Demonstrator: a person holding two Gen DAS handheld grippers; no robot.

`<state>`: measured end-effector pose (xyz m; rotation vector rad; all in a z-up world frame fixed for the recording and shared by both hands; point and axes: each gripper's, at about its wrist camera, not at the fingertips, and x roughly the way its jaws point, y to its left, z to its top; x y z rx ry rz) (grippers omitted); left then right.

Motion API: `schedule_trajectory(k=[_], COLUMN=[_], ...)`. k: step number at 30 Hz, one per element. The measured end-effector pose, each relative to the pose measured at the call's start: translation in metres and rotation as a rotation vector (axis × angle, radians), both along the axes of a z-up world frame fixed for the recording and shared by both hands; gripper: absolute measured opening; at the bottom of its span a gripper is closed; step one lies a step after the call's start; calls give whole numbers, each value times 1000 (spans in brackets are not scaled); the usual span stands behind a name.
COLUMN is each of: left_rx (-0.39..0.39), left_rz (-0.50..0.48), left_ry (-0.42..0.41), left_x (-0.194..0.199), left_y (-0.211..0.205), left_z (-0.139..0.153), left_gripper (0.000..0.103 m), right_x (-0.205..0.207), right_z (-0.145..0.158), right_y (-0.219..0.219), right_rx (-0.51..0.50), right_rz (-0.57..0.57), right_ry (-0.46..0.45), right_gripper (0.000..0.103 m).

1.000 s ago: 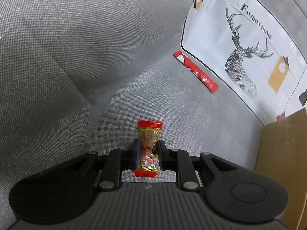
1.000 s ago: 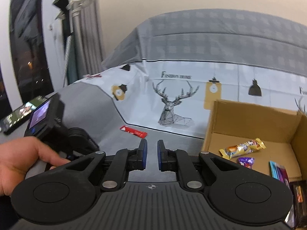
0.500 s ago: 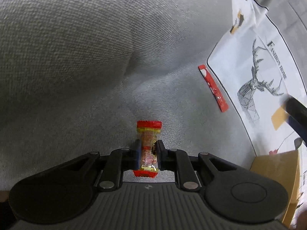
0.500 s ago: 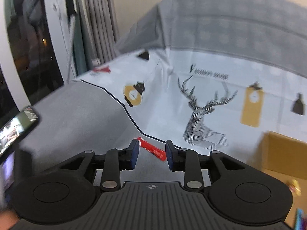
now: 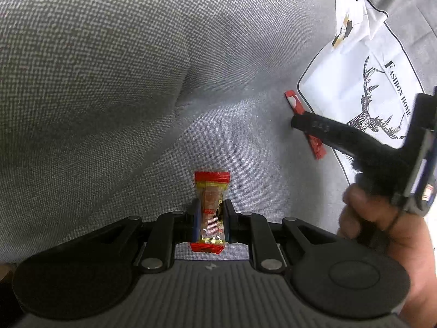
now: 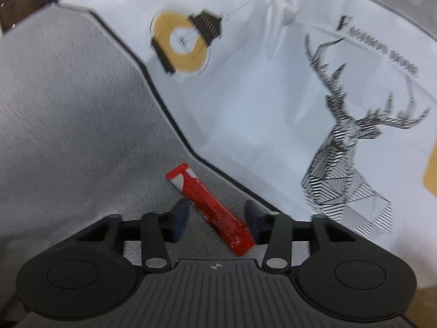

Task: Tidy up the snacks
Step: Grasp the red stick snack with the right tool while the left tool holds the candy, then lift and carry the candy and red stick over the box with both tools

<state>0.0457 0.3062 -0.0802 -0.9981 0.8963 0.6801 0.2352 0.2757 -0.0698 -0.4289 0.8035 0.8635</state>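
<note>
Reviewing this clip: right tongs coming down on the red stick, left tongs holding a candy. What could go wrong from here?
1. The red stick lies diagonally between the opening right tongs, one end near the right pad; closing could twist it or pinch only that end.
2. It sits by the white cloth edge, so the pads might snag fabric.
3. The left tongs pinch the candy by its narrow middle; it might slip.

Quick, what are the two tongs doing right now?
Left tongs: shut on a small red and yellow candy.
Right tongs: opening, with a red snack stick lying between the pads on the grey sofa, not gripped.
</note>
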Motion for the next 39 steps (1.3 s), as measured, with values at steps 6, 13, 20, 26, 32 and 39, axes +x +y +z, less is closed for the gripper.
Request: schedule_trajectory(k=[6,13,20,26,32,39], left_rx=[2,8,43,90,145,165], left_rz=[-5,-35,-103,-132,-187,-220], left_ry=[1,3,-1,6,-23,-94], left_x=[5,8,11,8,8,0], left_y=[1,-3,-12,-27,-43,-48], left_z=[-1,0,7,14,30,48], left_gripper=[17,17,17,17,17,17], right_x=[-11,-41,-101,-161,-206,-226], right_z=[-2,30,108,135,118,117], right_y=[1,-39,-125,-207,-263,-285], right_rx=[9,49,260,414,476,556], right_rz=[53,-24,-144,-186,-217,-212], right_ry=[-24,-73,-86,-86,-111,-166], right_gripper=[11,8,8,9,9,9])
